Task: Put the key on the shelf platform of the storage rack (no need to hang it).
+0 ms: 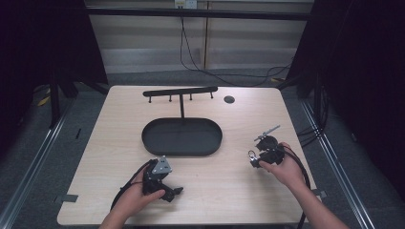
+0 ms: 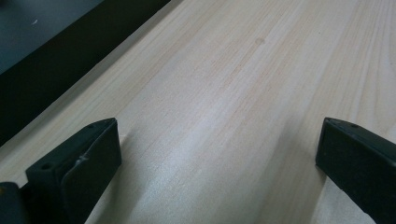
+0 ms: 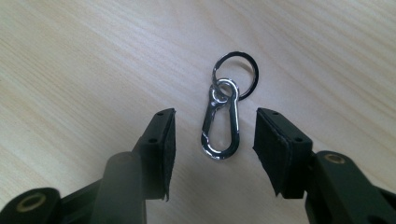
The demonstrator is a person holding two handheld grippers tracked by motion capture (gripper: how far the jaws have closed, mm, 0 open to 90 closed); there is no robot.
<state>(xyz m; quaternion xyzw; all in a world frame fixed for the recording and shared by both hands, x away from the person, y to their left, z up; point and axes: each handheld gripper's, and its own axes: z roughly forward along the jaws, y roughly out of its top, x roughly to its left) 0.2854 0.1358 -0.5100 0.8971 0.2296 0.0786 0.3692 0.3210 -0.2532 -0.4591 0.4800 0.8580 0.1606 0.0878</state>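
Observation:
A silver carabiner clip [image 3: 222, 123] lies flat on the pale wooden table [image 3: 70, 70], hooked to a dark key ring [image 3: 236, 74] at its far end. My right gripper [image 3: 215, 116] straddles the clip, one black pad on each side, with a gap between each pad and the metal; it is open. In the high view this gripper [image 1: 255, 160] sits at the table's right, with the clip [image 1: 251, 155] at its tip. My left gripper [image 1: 172, 193] rests near the front edge, and its jaws [image 2: 219, 123] stand wide open over bare wood.
A black oval tray [image 1: 148, 138] lies in the middle of the table. Behind it stands a black T-shaped rack [image 1: 180, 91] with several pegs. A round dark grommet [image 1: 229, 99] is at the back right. Cables run on the floor beyond.

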